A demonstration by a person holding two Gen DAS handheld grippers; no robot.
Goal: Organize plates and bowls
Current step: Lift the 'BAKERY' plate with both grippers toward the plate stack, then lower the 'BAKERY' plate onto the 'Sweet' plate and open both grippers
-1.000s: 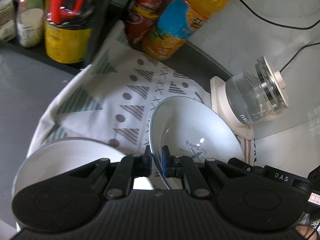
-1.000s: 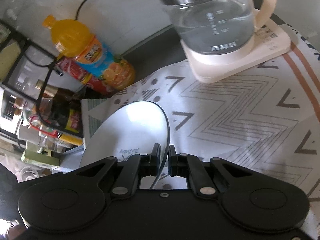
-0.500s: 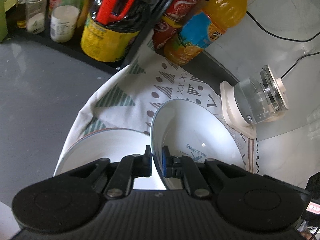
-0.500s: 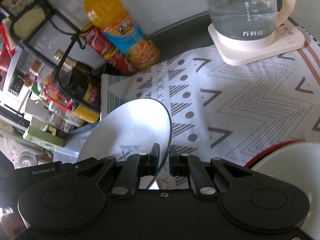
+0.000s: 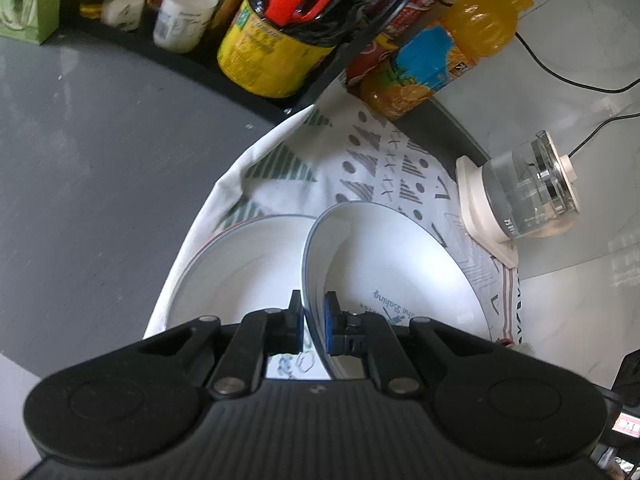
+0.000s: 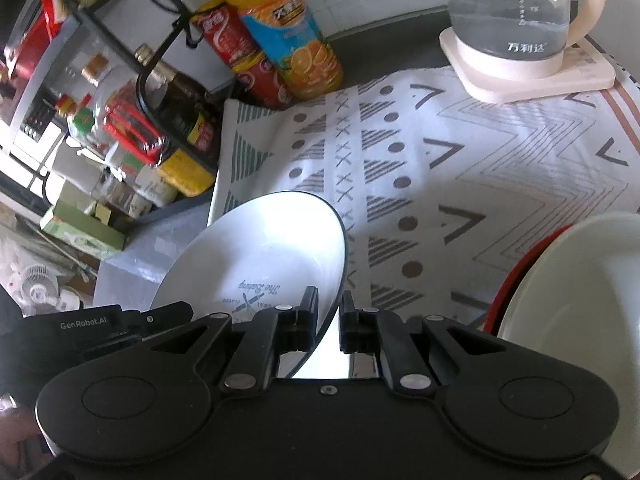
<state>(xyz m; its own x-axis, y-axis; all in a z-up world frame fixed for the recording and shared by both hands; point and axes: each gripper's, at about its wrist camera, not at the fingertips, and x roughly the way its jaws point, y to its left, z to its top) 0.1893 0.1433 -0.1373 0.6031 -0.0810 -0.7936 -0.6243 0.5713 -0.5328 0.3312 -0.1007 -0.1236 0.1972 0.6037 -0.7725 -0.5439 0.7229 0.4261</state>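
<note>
The left gripper (image 5: 313,325) has its blue-faced pads nearly together, pinching the thin rim of a white glazed plate (image 5: 400,276). The right gripper (image 6: 329,322) does the same on the opposite rim of that plate (image 6: 264,256), with black pads almost closed on the edge. The plate is round, shallow and glossy, with a dark line along its lip and a small blue print reading "The Baking" in the middle. Held between the two grippers, it stands tilted above the cloth rather than lying flat.

Under it in the left wrist view lies a second white plate (image 5: 240,264), equally smooth, with a thin coloured band near its rim; it rests on the cloth at the cloth's left edge. In the right wrist view a cream bowl (image 6: 580,280) with a red outer rim sits at the right, near the right gripper.

The cloth (image 6: 460,160) is soft white fabric printed with grey triangles, dots, crosses and zigzag lines, and its far corner is folded. It lies on a smooth grey counter (image 5: 100,160).

At the cloth's far edge a clear glass kettle (image 6: 512,20) with a cream handle stands on a square cream base. Beside it are a plastic bottle of orange drink (image 6: 280,28) and a red bottle (image 6: 236,56), then a black wire rack (image 6: 160,80) crowded with jars and dark bottles.
</note>
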